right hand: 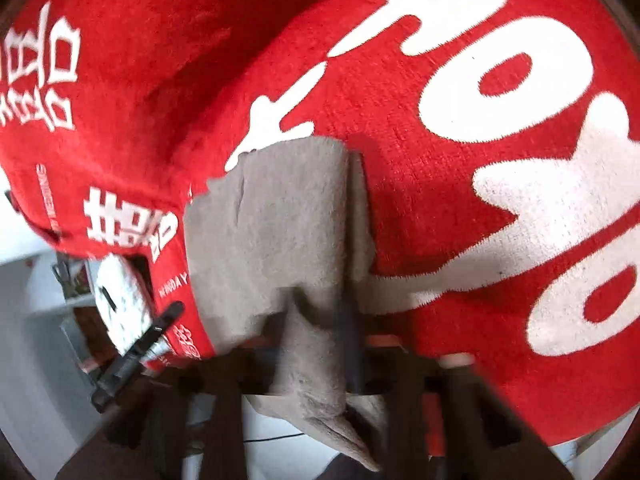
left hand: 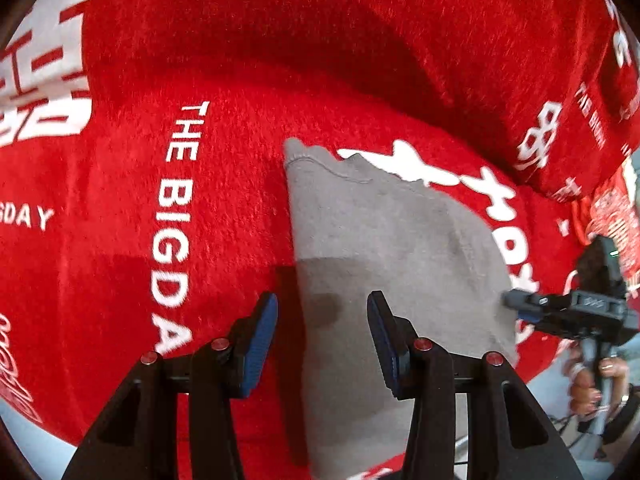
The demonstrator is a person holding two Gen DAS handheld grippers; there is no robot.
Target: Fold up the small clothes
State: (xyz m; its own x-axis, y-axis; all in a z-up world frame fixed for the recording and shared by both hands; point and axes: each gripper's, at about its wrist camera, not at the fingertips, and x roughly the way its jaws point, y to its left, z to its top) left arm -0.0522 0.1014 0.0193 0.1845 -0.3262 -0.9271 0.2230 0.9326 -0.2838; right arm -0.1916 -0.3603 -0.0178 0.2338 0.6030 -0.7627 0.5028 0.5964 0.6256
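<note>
Cloth [left hand: 384, 240] lies on the blanket [left hand: 140, 200] — cushion [left hand: 360, 40] behind.

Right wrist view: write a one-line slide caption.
Right gripper shut on the edge of a grey cloth lying on a red blanket with white lettering.

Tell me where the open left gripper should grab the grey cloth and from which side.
Likely the long left edge of the grey cloth, which lies free on the red blanket. The left gripper hangs open over it, so come down from above, straddling that edge. The right gripper already pinches the opposite edge.
</note>
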